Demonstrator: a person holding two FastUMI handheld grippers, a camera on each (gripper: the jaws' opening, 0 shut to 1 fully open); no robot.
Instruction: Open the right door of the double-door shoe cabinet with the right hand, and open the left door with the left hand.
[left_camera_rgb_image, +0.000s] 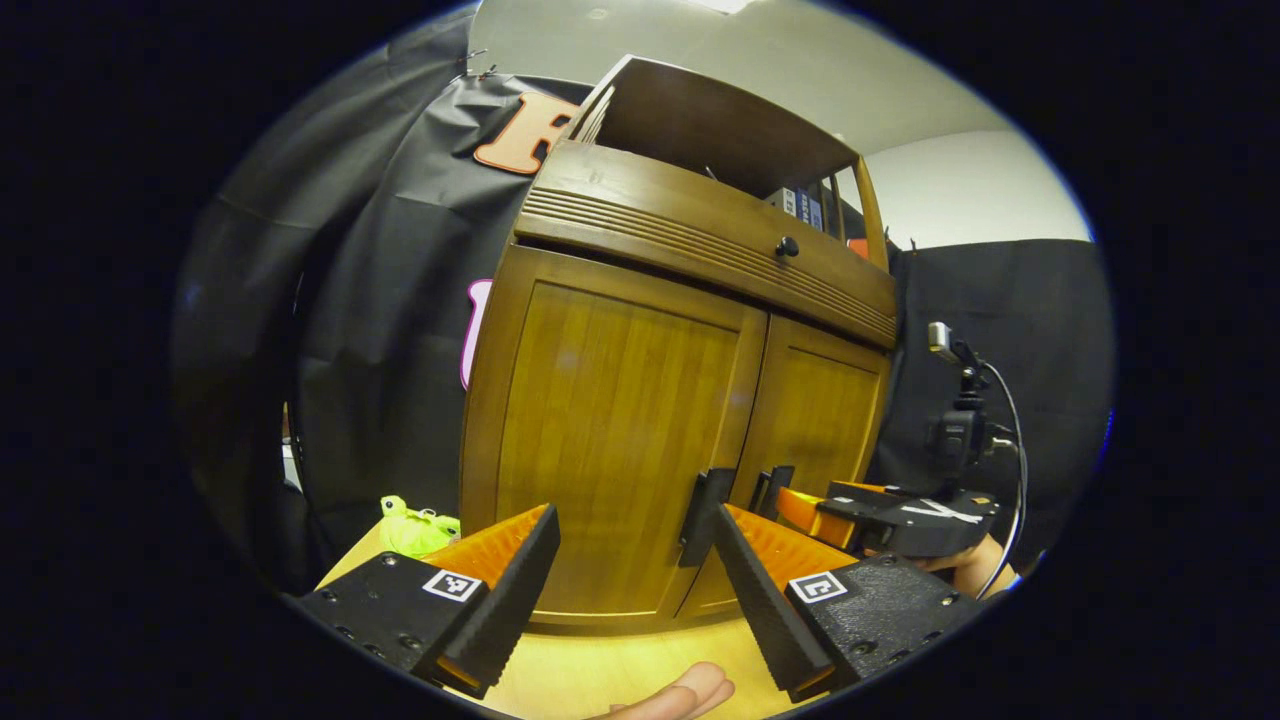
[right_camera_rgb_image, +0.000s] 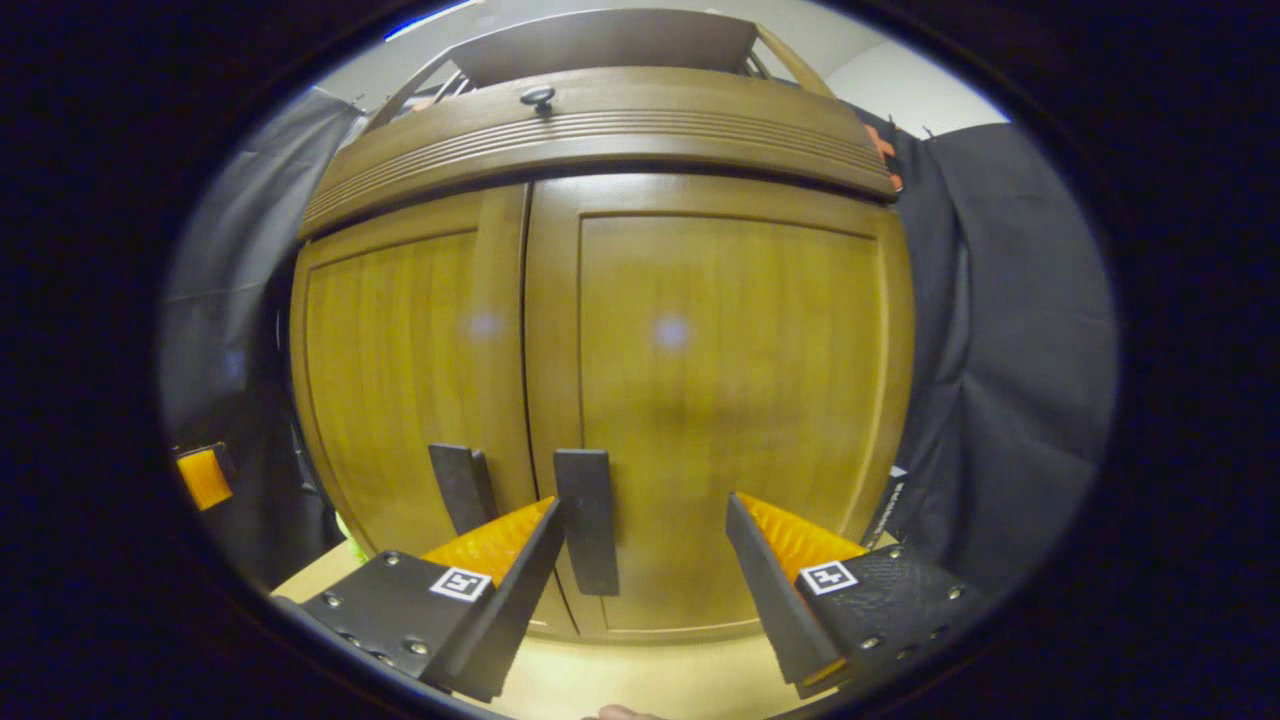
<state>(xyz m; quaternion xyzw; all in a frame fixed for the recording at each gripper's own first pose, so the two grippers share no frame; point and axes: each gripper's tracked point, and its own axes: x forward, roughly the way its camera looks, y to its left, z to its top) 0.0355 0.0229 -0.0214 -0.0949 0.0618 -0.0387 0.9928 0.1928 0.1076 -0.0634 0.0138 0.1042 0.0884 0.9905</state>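
Observation:
The wooden shoe cabinet (left_camera_rgb_image: 610, 420) stands close ahead with both doors shut. Its left door (right_camera_rgb_image: 400, 340) and right door (right_camera_rgb_image: 720, 370) each carry a dark vertical handle near the middle seam. My left gripper (left_camera_rgb_image: 633, 520) is open in front of the left door, whose handle (left_camera_rgb_image: 703, 515) is by its right fingertip. My right gripper (right_camera_rgb_image: 643, 510) is open before the right door, whose handle (right_camera_rgb_image: 587, 520) lies just inside its left fingertip. In the left gripper view the right gripper (left_camera_rgb_image: 785, 492) reaches toward the right door's handle (left_camera_rgb_image: 772, 488), held by a hand (left_camera_rgb_image: 975, 565).
The cabinet rests on a light wooden tabletop (left_camera_rgb_image: 620, 665). A drawer with a small dark knob (left_camera_rgb_image: 787, 246) sits above the doors, under an open shelf. A green object (left_camera_rgb_image: 415, 525) lies left of the cabinet. Black cloth hangs on both sides.

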